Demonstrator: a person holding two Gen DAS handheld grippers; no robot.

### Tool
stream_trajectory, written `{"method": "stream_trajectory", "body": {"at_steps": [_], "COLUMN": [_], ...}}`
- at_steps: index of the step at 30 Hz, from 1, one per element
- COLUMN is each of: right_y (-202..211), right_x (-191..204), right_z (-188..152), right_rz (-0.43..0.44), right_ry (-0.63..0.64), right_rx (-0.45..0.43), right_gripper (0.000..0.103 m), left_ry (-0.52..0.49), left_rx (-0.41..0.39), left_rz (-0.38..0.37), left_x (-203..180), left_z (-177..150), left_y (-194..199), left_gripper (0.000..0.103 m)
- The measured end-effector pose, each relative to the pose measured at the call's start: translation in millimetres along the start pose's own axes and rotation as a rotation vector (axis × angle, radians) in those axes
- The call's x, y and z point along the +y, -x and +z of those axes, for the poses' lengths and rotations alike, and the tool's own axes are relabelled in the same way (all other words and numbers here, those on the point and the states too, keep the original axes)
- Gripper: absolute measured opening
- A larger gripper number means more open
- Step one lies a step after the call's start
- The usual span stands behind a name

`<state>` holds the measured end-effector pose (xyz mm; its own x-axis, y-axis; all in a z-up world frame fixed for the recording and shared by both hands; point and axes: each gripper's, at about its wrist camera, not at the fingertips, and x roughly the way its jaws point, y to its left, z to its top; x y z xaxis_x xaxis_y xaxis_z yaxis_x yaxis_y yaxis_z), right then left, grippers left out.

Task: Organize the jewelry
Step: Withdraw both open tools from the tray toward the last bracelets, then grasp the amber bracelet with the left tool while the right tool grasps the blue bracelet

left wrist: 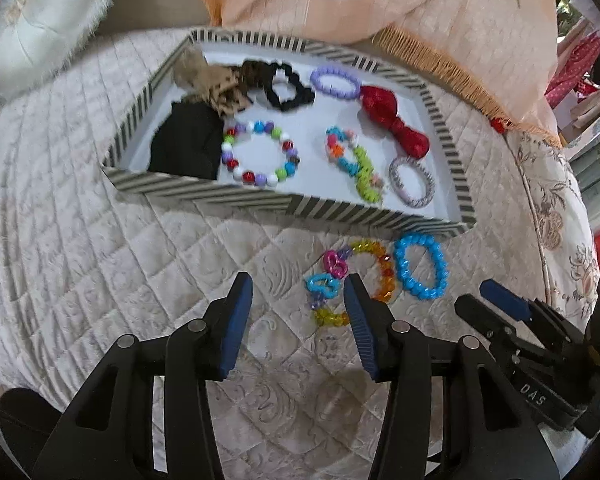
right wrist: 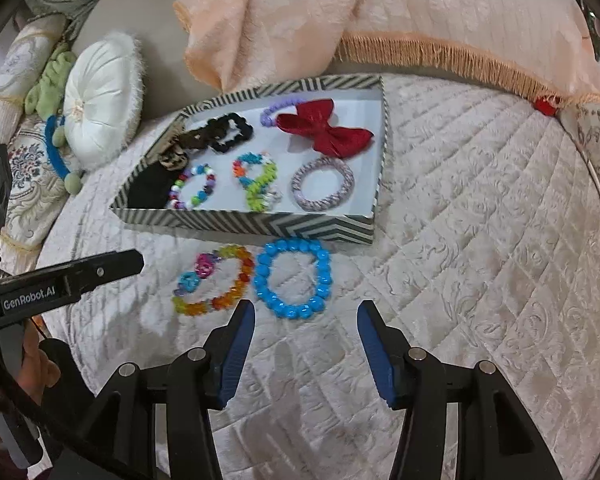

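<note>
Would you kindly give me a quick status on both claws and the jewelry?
Left claw open, empty. Right claw open, empty. Blue bracelet and rainbow bracelet on quilt, outside striped tray. Path unobstructed.

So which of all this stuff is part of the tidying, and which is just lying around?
Part of the job:
striped box
blue bracelet
rainbow bracelet
red bow
both open grippers, left, right

Just lying about:
white cushion
peach throw
green plush toy
quilt
</note>
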<state>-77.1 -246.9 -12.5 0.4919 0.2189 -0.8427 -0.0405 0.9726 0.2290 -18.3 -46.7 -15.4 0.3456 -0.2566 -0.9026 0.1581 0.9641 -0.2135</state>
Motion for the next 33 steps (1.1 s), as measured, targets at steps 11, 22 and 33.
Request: {"method": "stream_trajectory", "body": {"at_steps": [11,22,33], "right_y": [-27,-39,-47], "right_x": [-4,-8,-8], "right_z": [9,13,20], "right_rz": [-0.028,-0.053,-0.077], "right_ry": [0.045,0.137,0.207], "right_rx": [0.006,-0.008,-0.044], "right_gripper": [0.051,0.051,0.017], "left_ry": [-0.069,-0.233,-0.387], "left_rx": [0.055,0.097,0.055], "left_rz": [-0.004,0.001,0.030], "left_x": [-17,-39,-53], "left_z": [12,29,20], "left_y": [-34,-66,-72], "left_gripper": [0.052,0.055,0.032]}}
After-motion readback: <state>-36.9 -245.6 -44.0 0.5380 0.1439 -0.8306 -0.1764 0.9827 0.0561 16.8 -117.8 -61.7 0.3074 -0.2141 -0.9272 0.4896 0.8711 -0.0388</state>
